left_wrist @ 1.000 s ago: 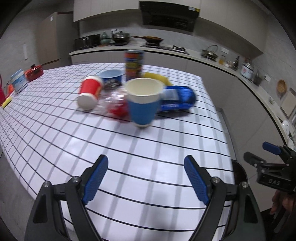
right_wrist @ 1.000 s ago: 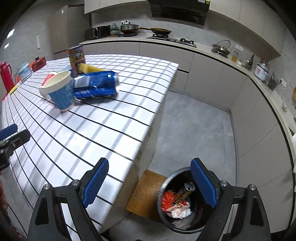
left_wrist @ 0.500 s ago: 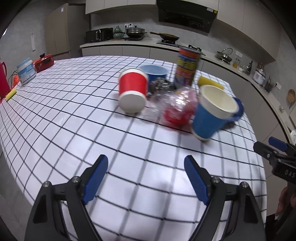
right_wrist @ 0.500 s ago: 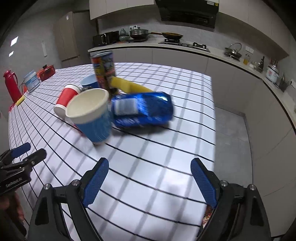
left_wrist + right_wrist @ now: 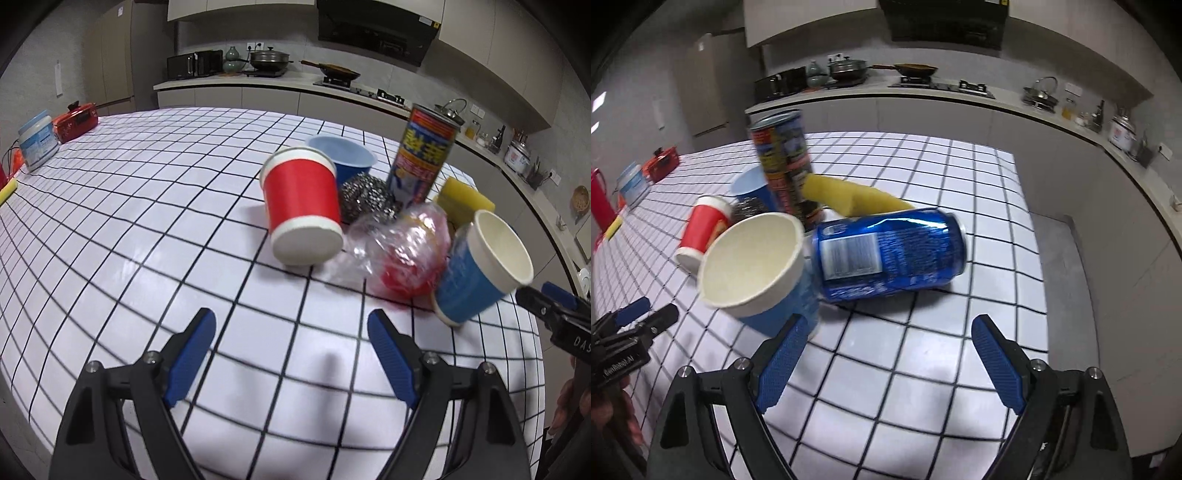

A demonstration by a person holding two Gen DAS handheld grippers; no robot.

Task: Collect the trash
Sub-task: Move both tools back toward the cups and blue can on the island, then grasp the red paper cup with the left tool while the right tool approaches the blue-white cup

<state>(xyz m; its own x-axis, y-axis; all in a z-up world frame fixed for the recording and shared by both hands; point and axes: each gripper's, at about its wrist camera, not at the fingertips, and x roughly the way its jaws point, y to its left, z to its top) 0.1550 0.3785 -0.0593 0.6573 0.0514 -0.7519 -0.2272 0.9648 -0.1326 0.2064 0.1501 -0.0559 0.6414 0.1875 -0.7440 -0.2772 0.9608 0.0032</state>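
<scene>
Over the checked table (image 5: 147, 221), both tongs empty, jaws apart.

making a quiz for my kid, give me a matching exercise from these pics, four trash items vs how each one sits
Items:
1. red paper cup
2. dented blue drink can
3. tall printed tin can
4. crumpled clear plastic wrapper

States:
A. stands upright
B. lies on its side beside the blue paper cup
C. upside down, base up
D. bunched between the two paper cups

Pairs: 1-C, 2-B, 3-A, 4-D

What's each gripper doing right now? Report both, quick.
Left gripper: open, holding nothing, above the checked table.
Right gripper: open, holding nothing, near the blue can.
</scene>
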